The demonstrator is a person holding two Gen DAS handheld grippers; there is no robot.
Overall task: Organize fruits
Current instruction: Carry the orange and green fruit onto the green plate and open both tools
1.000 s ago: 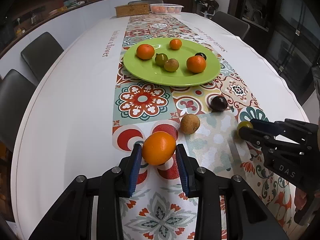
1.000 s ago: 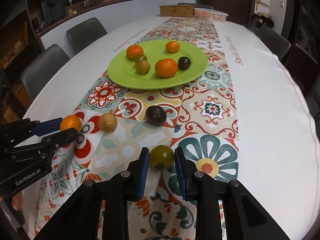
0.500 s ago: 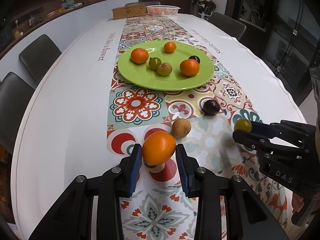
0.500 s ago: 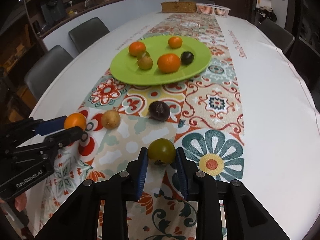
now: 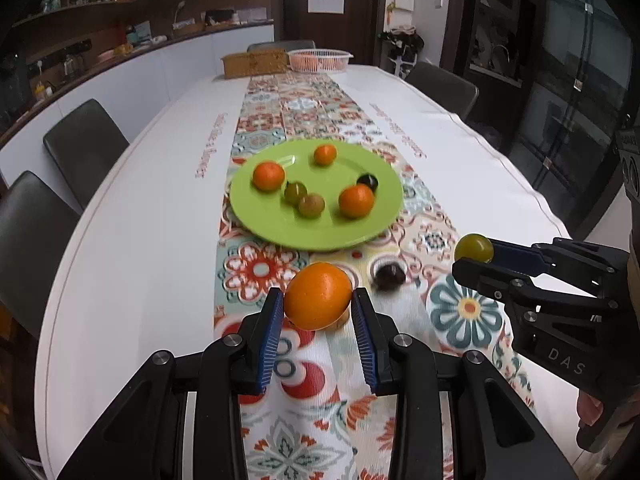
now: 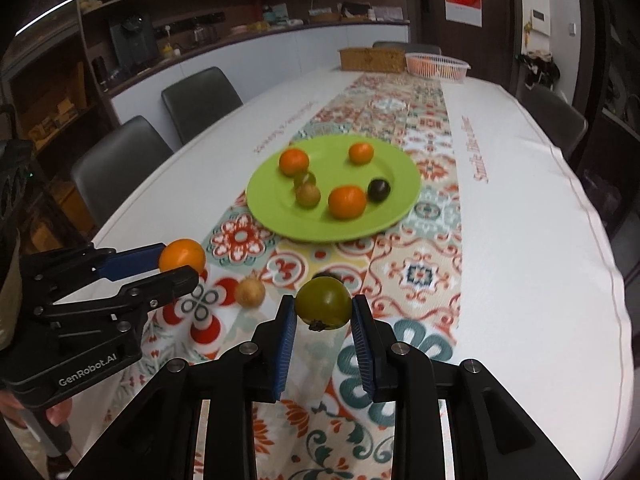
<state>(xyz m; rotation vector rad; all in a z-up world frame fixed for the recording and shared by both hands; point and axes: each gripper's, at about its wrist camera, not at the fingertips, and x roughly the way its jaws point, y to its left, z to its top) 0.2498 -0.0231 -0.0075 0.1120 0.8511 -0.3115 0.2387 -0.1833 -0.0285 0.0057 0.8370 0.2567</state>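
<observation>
Left wrist view: your left gripper (image 5: pixel 318 312) is clamped on an orange (image 5: pixel 318 295), held up off the table runner (image 5: pixel 296 436); the green plate (image 5: pixel 280 232) with six fruits sits ahead, and a dark fruit (image 5: pixel 389 275) lies on the runner short of it. Right wrist view: your right gripper (image 6: pixel 323 316) is clamped on a green tomato (image 6: pixel 323 304), also lifted; a small tan fruit (image 6: pixel 249 291) lies loose on the runner. Looks like the carry step: next, bring both over the plate, lower, release gently so nothing rolls.

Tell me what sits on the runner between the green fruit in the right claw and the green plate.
In the right wrist view, only a dark fruit peeks out behind the held green fruit; beyond it, bare patterned runner reaches the green plate.
</observation>
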